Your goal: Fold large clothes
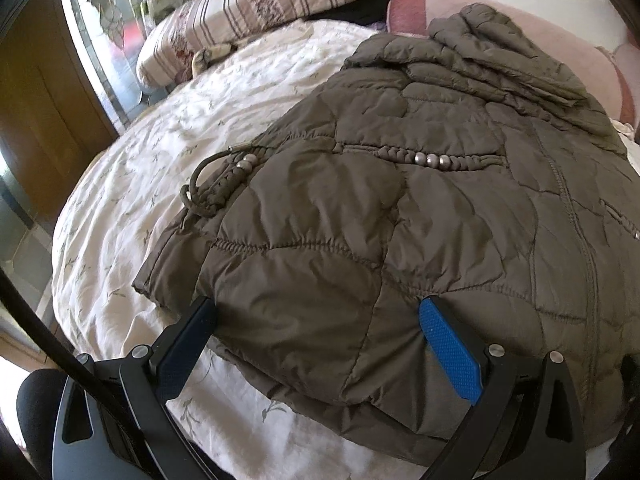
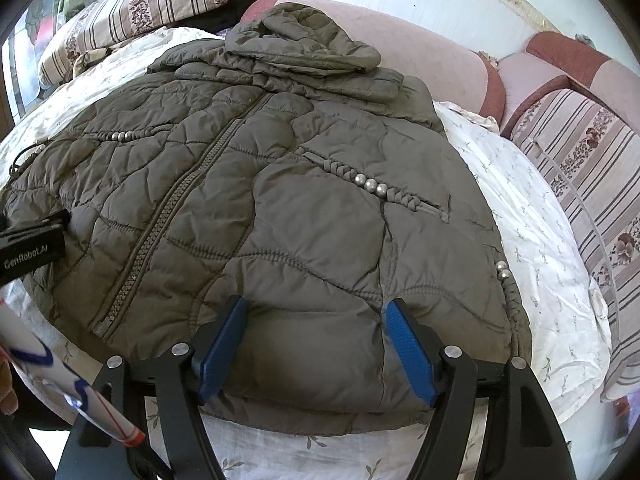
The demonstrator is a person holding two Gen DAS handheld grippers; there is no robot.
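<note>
both grippers (image 1: 320, 312) (image 2: 316, 312) spread wide over jacket (image 2: 280, 200) hem.

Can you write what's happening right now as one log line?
stage: at hem | item: quilted jacket flat on bedsheet, zipped | left tool: open, astride hem | right tool: open, astride hem

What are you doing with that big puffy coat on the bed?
A person is folding a brown quilted coat that lies front up and zipped on a white bedspread, hood bunched at the far end. They hold a gripper in each hand at the near hem. The left gripper and right gripper both have open fingers on either side of the hem fabric, not squeezing it. The fold has not started yet.
</note>
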